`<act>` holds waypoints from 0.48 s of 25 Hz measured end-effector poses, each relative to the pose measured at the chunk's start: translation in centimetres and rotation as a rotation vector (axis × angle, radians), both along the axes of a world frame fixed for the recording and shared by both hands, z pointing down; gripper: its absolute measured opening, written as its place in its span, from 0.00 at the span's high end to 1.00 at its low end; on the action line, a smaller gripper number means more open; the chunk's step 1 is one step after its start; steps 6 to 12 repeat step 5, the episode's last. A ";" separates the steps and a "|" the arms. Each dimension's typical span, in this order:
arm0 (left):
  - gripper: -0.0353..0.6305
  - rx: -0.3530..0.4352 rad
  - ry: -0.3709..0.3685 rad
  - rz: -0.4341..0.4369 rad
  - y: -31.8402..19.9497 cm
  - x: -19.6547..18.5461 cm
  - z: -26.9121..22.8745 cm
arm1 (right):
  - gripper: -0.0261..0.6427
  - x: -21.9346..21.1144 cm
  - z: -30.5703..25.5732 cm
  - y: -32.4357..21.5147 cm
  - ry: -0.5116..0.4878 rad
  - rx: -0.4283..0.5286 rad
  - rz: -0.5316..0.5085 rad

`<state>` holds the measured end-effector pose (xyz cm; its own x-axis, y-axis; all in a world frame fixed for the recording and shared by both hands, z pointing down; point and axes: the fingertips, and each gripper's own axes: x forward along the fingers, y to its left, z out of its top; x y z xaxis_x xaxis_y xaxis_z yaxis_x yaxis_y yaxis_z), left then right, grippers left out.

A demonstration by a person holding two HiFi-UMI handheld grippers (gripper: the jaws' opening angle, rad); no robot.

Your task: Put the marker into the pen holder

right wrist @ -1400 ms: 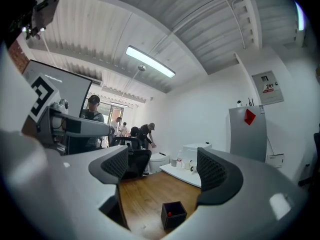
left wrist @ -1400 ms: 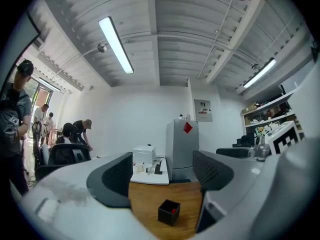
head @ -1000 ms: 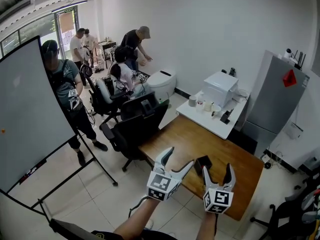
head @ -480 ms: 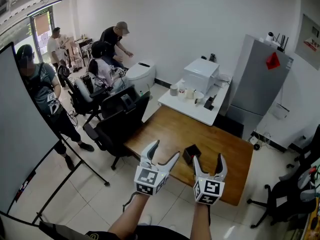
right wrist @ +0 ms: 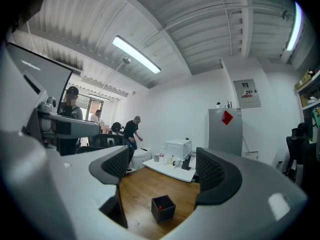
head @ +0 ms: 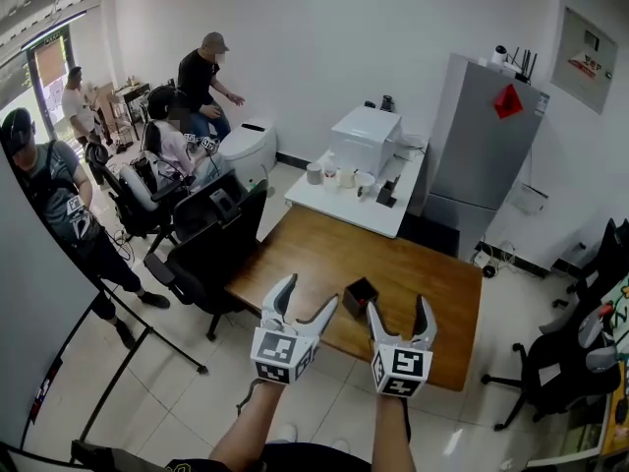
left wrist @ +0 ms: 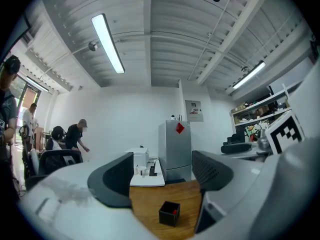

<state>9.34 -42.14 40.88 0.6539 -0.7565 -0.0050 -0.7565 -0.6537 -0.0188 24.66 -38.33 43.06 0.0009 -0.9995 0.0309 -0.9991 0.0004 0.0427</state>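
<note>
Brown wooden table (head: 418, 288), rectangular top.
We note one black pen holder (head: 360, 296) standing upright on it, toward the near edge.

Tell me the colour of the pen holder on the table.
The pen holder is black; it shows best in the right gripper view.

Pretty bright room, evenly lit. Most of it comes from the ceiling tube lights (left wrist: 107, 43), which blow out to pure white in both gripper views. A bit of daylight also comes in at the doorway (head: 47, 62), far left in the head view. Shadows on the floor (head: 197, 391) are soft and faint. The gripper views have heavy fisheye bending and black corners. Up-close plastic looks mushy, but the pen holder (right wrist: 163, 208) is reasonably sharp.
</note>
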 end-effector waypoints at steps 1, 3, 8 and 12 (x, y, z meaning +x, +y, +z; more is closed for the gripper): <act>0.40 -0.001 -0.001 0.001 -0.1 0.1 0.1 | 0.34 0.1 0.1 0.0 0.001 -0.002 0.000; 0.40 -0.002 0.000 0.004 -0.2 0.2 0.2 | 0.34 0.2 0.2 -0.1 0.001 -0.006 0.000; 0.40 -0.003 0.004 0.006 -0.3 0.4 0.1 | 0.34 0.3 0.3 -0.2 0.001 -0.009 -0.001; 0.40 -0.003 0.004 0.006 -0.3 0.4 0.1 | 0.34 0.3 0.3 -0.2 0.001 -0.009 -0.001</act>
